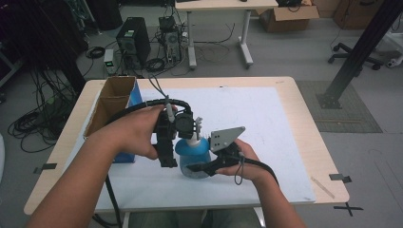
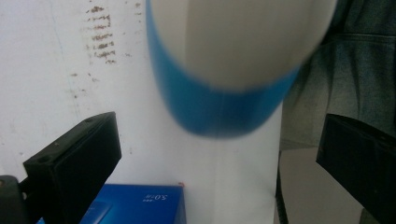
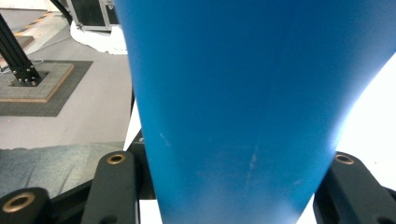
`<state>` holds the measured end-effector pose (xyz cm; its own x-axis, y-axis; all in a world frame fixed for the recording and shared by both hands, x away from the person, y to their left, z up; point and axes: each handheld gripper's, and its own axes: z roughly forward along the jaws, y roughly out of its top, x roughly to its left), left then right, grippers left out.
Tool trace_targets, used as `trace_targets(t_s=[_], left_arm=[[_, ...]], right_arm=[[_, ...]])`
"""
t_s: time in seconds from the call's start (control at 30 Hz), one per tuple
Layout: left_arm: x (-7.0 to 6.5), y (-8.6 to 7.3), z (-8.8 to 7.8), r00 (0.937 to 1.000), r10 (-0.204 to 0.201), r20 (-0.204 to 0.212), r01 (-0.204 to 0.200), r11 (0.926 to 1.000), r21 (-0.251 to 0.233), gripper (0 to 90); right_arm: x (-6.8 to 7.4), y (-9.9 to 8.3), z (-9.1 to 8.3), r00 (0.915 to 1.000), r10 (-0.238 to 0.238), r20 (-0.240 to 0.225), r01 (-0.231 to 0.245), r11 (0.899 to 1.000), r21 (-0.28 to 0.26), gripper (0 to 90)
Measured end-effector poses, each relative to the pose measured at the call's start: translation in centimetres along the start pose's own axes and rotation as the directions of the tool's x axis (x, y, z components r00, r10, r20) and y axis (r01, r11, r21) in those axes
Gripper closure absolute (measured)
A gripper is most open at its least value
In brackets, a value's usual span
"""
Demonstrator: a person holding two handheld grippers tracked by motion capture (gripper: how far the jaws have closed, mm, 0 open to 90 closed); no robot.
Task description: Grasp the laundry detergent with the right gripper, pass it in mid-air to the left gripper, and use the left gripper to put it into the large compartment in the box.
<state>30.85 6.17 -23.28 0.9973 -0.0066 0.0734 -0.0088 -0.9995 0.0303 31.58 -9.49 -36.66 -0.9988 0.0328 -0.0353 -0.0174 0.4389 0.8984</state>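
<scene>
When reading this grip, start at the near edge of the bench (image 1: 304, 109). Note the right tool (image 1: 197, 168), brought in low from the near right and pinching the blue bottle (image 1: 192, 149) across its lower body; confirm in the right gripper view, with black jaws pressed to both flanks of the bottle (image 3: 243, 93). Judge the purpose as anchoring: clamped low to prevent tipping or turning, with the upper part left free.

Next, find the bottle upright on the white mat (image 1: 266, 123), near the middle of the bench and toward the near side.

Then check the left tool (image 1: 178, 142), held above and to the left, pointing down beside the white spray head (image 1: 195, 128). Read its jaws as spread: in the left gripper view, set wide apart on either side of the blurred bottle (image 2: 219, 102) and touching nothing. Treat this as a likely approach to the head or neck, not as a grasp; cannot tell the exact target.

Farther left, observe the open carton (image 1: 111, 102), just beside the left hand and clear of both tools. Probably parked there to keep the working area free.
</scene>
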Motion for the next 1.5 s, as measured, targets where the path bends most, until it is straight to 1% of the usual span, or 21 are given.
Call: trace_targets(t_s=[0.03,0.13,0.3,0.5,0.63,0.67,0.77,0.83,1.0,1.1,1.17,1.2,1.33,1.4,1.5], left_arm=[[-0.1,0.2,0.0,1.0,0.007,0.002,-0.007,1.0,0.004,0.2],[-0.1,0.5,-0.1,0.9999,0.011,0.001,-0.011,0.9999,0.004,0.2],[-0.2,0.6,0.0,1.0,0.01,0.001,-0.01,1.0,0.001,0.2],[-0.2,0.7,0.2,0.9999,0.013,0.002,-0.013,0.9999,0.003,0.2],[-0.2,0.7,0.3,0.9999,0.014,0.003,-0.014,0.9999,0.001,0.2],[-0.2,0.7,0.4,0.9999,0.013,0.004,-0.013,0.9999,0.004,0.3],[-0.2,0.5,0.5,1.0,0.007,0.002,-0.007,1.0,0.007,0.4],[-0.2,0.4,0.5,1.0,0.008,0.004,-0.008,0.9999,0.009,0.4],[-0.1,0.3,0.7,1.0,0.007,0.004,-0.007,0.9999,0.009,1.1],[-0.1,0.4,0.7,0.9999,0.015,0.008,-0.015,0.9998,0.011,3.8],[-0.1,0.4,0.7,0.9999,0.016,0.006,-0.016,0.9998,0.015,5.2],[-0.1,0.4,0.8,0.9998,0.016,0.009,-0.017,0.9997,0.017,5.2],[-0.1,0.3,0.9,0.9995,0.018,0.024,-0.019,0.9996,0.022,10.4],[-0.1,0.3,1.0,0.9996,0.017,0.023,-0.018,0.9995,0.025,11.9],[-0.1,0.1,0.9,0.9995,0.019,0.025,-0.019,0.9996,0.023,14.5]], right_arm=[[0.1,0.2,0.5,1.0,-0.002,-0.003,0.002,1.0,-0.002,45.7],[0.2,0.6,1.1,0.9999,-0.006,-0.01,0.006,1.0,-0.007,45.7],[0.2,1.0,1.7,0.9999,-0.007,-0.011,0.007,1.0,-0.024,45.6],[0.3,1.4,2.5,0.9998,-0.011,-0.013,0.011,1.0,-0.028,45.6],[0.3,1.6,2.8,0.9998,-0.011,-0.019,0.011,0.999,-0.032,45.6],[0.4,1.6,2.9,0.9998,-0.005,-0.021,0.004,0.999,-0.032,45.5],[0.3,1.7,3.1,0.9997,-0.012,-0.019,0.012,0.999,-0.031,45.5],[0.4,1.7,3.2,0.9997,-0.004,-0.025,0.003,0.999,-0.035,45.5],[0.3,1.8,3.3,0.9998,-0.009,-0.019,0.008,0.999,-0.036,45.5],[0.3,1.8,3.4,0.9998,-0.004,-0.02,0.003,0.999,-0.036,45.5],[0.3,1.8,3.4,0.9998,-0.01,-0.018,0.009,0.999,-0.034,45.5],[0.3,1.9,3.4,0.9998,-0.01,-0.018,0.009,0.999,-0.034,45.5],[0.3,1.8,3.5,0.9998,-0.01,-0.015,0.009,0.999,-0.038,45.5],[0.4,1.7,3.6,0.9999,-0.003,-0.017,0.002,0.999,-0.04,45.5],[0.4,1.7,3.7,0.9999,-0.007,-0.014,0.007,0.999,-0.039,45.5]])
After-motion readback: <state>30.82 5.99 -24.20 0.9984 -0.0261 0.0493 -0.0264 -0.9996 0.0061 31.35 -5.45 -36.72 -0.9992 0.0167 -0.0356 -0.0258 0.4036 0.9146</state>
